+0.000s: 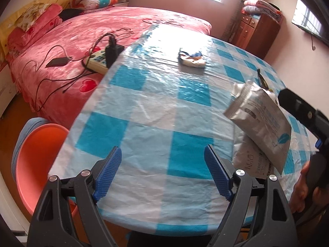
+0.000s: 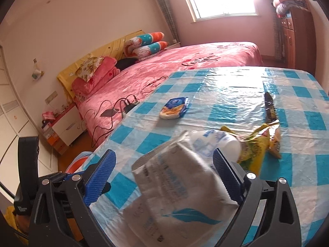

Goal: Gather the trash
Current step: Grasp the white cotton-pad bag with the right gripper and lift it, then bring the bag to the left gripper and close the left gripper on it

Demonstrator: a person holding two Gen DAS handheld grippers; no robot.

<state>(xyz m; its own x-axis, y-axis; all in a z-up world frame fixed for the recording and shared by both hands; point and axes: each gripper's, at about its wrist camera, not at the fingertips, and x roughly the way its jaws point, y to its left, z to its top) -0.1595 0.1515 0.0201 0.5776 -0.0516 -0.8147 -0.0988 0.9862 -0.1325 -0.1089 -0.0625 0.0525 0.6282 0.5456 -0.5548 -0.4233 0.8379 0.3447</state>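
Right wrist view: the silver pouch (image 2: 174, 177) is seen at lower centre between the wide-open jaws of the right gripper (image 2: 164, 177), unclamped, while the left gripper (image 1: 162, 173) stands open and empty; both faces should be pinched squarely before lifting off the counter (image 2: 226, 94).

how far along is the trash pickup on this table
Nothing looks collected yet, and no bin is in view. In hand: a silver pouch sits between the right gripper's wide jaws. Left: the blue snack pack, yellow wrapper and dark strip on the table. The left gripper is open, empty.
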